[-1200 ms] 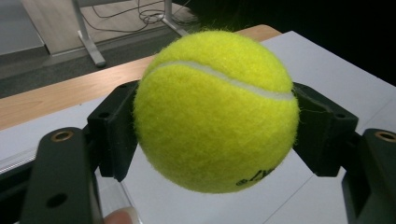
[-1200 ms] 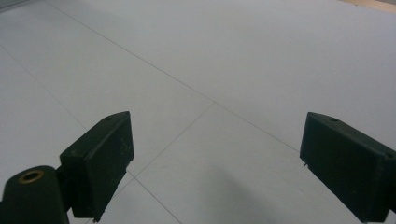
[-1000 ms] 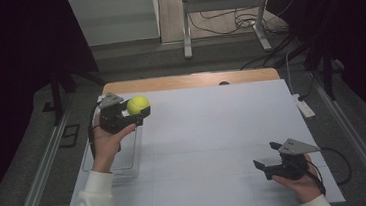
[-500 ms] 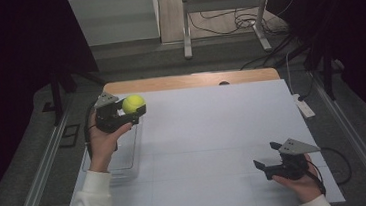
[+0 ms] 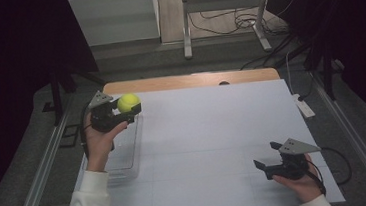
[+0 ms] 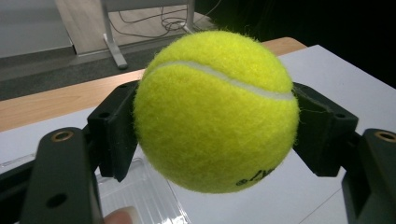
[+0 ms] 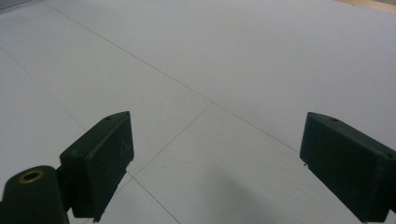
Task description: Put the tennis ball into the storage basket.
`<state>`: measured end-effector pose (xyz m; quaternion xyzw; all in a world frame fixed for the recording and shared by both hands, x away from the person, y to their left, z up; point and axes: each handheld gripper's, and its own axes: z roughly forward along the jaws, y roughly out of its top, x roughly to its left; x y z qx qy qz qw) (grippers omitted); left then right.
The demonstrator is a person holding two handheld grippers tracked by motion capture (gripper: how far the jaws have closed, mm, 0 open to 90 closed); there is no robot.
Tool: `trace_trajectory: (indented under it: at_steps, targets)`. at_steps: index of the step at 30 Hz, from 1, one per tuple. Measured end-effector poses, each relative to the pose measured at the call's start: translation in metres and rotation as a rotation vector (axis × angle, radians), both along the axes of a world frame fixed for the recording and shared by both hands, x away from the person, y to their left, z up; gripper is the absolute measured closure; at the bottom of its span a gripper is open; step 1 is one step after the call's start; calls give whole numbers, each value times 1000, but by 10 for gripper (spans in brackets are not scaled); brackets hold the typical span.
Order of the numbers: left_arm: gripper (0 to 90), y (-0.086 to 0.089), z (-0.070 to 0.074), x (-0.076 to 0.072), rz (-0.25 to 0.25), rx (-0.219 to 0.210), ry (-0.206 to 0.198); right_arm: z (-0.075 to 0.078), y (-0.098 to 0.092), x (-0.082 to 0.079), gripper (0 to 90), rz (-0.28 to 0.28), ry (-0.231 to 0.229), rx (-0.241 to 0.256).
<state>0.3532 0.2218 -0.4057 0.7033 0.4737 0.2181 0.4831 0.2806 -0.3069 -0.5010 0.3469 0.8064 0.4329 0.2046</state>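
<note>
— Two grippers under inspection. What is the left gripper [image 5: 121, 113] doing?
— Its jaws are clamping the tennis ball [image 6: 215, 111] from both sides, lifting it clear of the bench [image 5: 213, 130]; a clear plastic tray [image 5: 125, 158] is lying just below the jaws.
— And the right gripper [image 5: 273, 156]?
— It is sitting low over the bench, jaws standing wide apart, nothing lying between them.

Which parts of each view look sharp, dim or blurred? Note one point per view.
High view: surroundings dark, white table brightly lit. Left gripper view: tennis ball fuzz sharp, floor behind soft. Right gripper view: near jaws slightly blurred, a soft shadow between them.
</note>
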Motion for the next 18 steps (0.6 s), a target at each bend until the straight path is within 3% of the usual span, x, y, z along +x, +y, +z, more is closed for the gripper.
trace_trajectory:
  at_steps: [18]
  targets:
    - [262, 16, 0, -1, 46, -19, -5, 0, 0, 0, 102, 1, -2, -2]
